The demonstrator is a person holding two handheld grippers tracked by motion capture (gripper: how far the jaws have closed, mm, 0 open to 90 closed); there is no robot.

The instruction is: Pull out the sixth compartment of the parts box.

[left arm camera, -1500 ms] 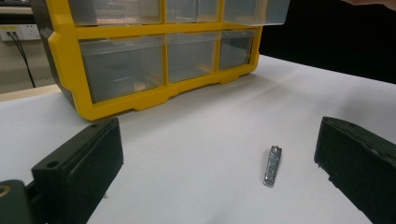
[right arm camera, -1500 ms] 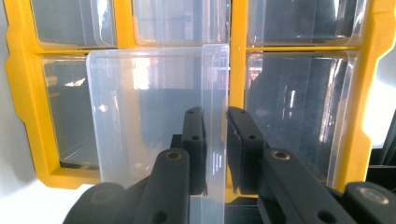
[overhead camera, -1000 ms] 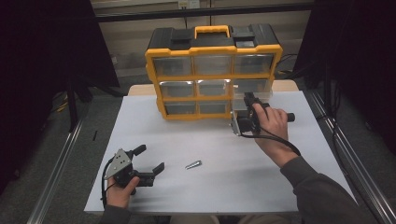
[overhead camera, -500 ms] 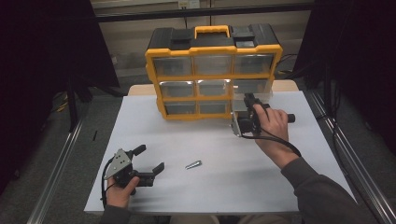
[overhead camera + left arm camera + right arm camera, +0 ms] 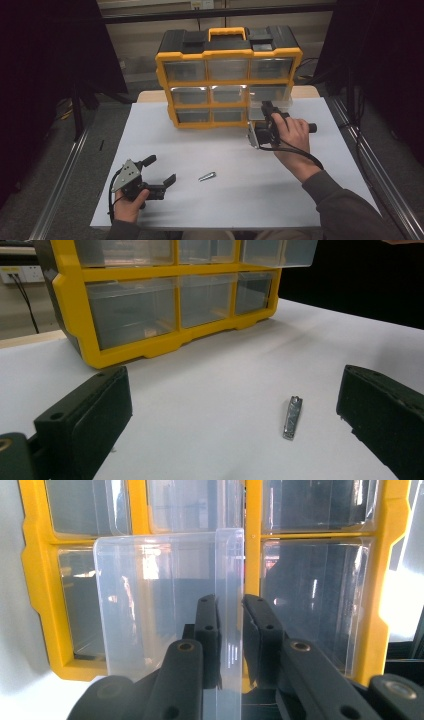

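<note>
Two grippers: right gripper (image 5: pixel 230 630) jaws clamped on clear drawer (image 5: pixel 165 605) wall, left gripper (image 5: pixel 235 415) jaws wide apart.

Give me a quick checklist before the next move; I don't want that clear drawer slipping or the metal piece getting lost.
1. Right gripper clamped on the clear drawer front edge: ok, jaws close on the wall.
2. Drawer pulled out of the yellow organizer: ok, it juts forward in the middle row's right column.
3. Drawer empty: cannot tell, reflections hide the inside.
4. Left gripper open and free: ok, nothing between the jaws.
5. Metal piece within view of the left gripper: ok, lying flat on the white table between the jaws' line.
</note>
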